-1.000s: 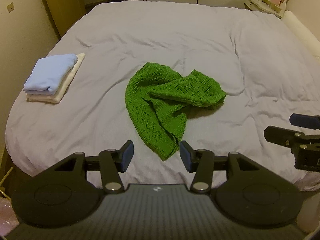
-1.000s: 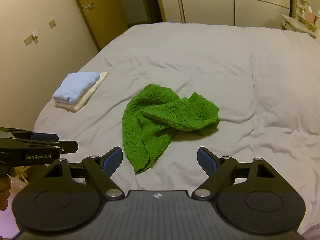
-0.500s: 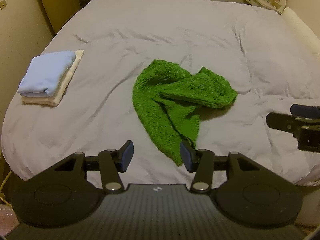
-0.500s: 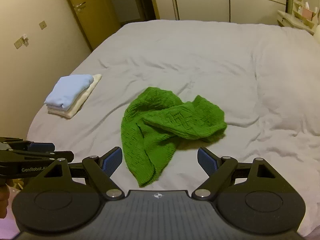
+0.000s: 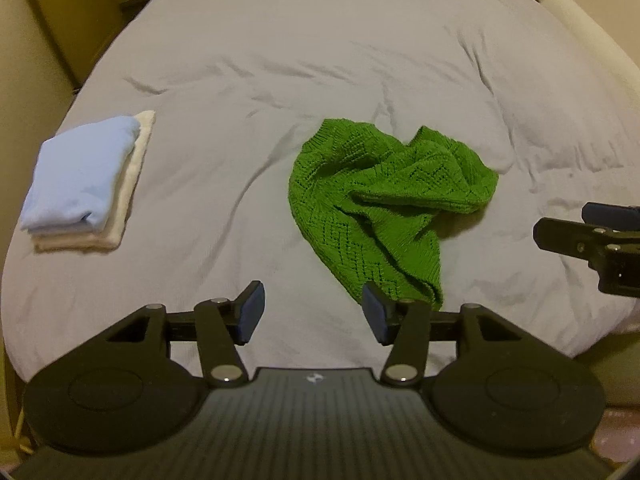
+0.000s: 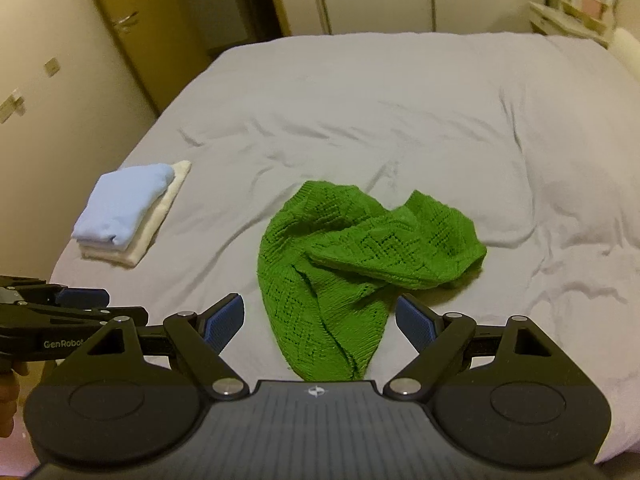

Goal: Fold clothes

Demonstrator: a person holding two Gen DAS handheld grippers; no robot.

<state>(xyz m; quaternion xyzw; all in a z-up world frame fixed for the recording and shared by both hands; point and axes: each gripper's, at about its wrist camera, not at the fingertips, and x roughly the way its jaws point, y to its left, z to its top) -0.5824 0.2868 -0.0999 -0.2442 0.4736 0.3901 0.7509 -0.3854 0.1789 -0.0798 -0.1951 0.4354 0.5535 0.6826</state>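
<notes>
Both grippers have closed in on the bed over the last second, and the green knit garment [image 6: 352,276] now fills more of each view. It lies crumpled near the middle of the bed [image 5: 320,60], its narrow tail reaching toward the near edge. The left gripper [image 5: 312,314] hangs released and empty, its right pad just at that tail. The right gripper [image 6: 320,320] is likewise spread wide and holds nothing, with the tail lying between its fingers but apart from them. Near the bed's left edge sits a folded stack [image 5: 86,184], light blue on cream. Judging by this, the approach is nearly over and no grasp is made yet; the next step is likely pinching the tail to spread the garment flat.
</notes>
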